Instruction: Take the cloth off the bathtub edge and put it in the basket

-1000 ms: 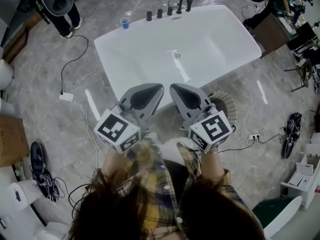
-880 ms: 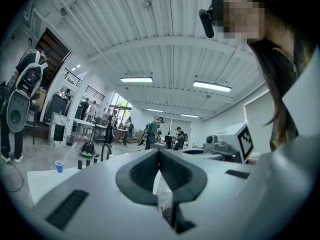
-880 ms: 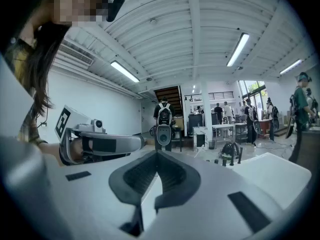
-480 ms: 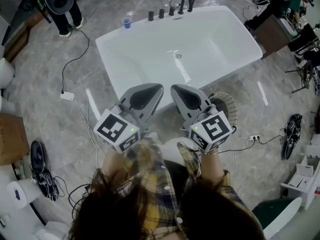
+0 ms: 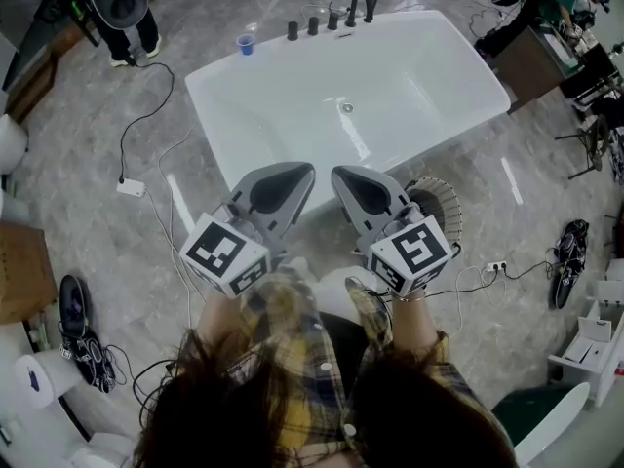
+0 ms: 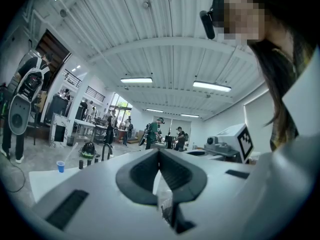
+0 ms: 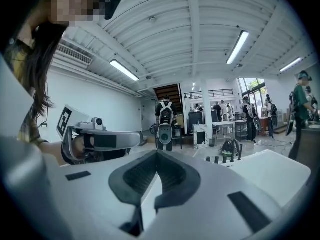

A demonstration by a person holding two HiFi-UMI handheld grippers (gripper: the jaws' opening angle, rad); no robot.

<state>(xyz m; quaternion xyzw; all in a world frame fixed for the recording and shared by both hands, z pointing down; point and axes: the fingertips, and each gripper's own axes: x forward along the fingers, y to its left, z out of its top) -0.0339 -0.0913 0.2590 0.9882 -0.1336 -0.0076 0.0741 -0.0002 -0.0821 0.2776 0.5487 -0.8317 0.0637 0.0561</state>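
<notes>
The pictures do not decide how far the task is. No cloth shows in any view. The part of the tub [image 5: 292, 105] rim that can be seen is bare, and the near rim is covered by the 2 grippers. The basket [image 5: 447, 206] stands on the floor near the tub's near side. It is half hidden behind the right gripper [image 5: 356, 178], and I cannot tell if something lies inside it. My judgement is this: if the cloth lies on the hidden part of the rim, every step is left, namely to grip it, lift it, carry it to the right and drop it in the basket. Neither gripper carries anything now.

Both hands are held close in front of the person's chest, side by side and near each other but not touching, above the near side of the tub. Both grippers point about level, away from the person and toward the far end, where the tap [image 5: 359, 3] stands. The jaws of the left gripper [image 5: 291, 175] are pressed together with nothing between them, as its own view shows [image 6: 159, 151]. The right gripper [image 7: 156, 154] is pressed together and empty in the same way. The marker cubes of both face up toward the head camera.
</notes>
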